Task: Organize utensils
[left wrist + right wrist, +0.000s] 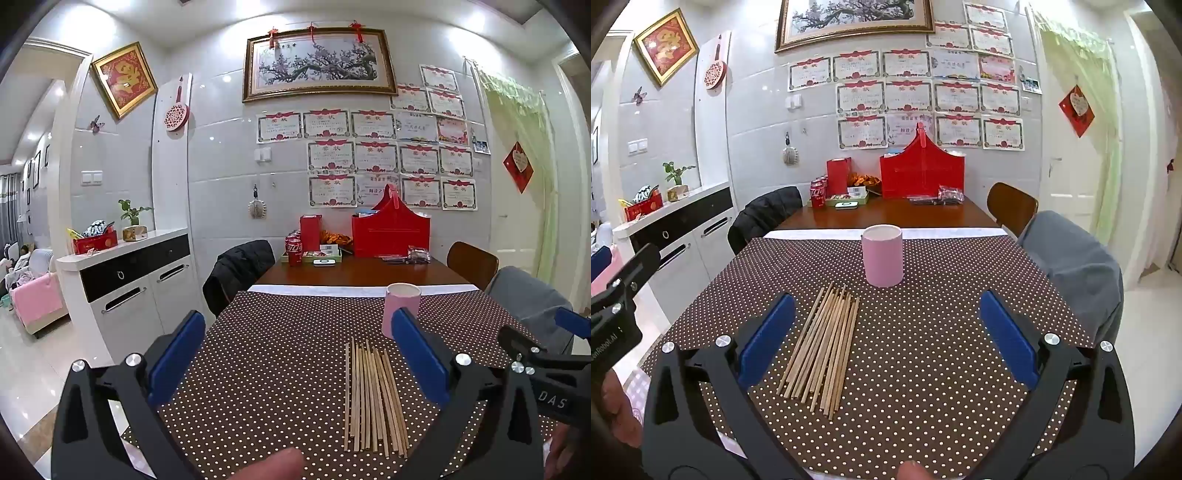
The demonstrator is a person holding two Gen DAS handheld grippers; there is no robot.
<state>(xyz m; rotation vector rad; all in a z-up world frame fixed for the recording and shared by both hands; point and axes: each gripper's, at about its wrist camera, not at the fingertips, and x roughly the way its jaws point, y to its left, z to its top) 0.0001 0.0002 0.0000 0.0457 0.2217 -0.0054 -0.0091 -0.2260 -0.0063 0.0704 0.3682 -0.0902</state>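
Observation:
Several wooden chopsticks (373, 398) lie side by side on the brown dotted tablecloth (280, 354); they also show in the right wrist view (825, 343). A pink cylindrical cup (882, 255) stands upright just beyond them, and it shows in the left wrist view (400, 308) too. My left gripper (295, 362) is open and empty, held above the cloth left of the chopsticks. My right gripper (886, 339) is open and empty, with the chopsticks lying near its left finger (768, 339).
The far half of the wooden table (894, 216) holds red gift boxes (921, 173), soda cans (818, 194) and packets. Chairs stand at the left (764, 216) and right (1071, 266) sides. A white sideboard (136, 280) stands at left.

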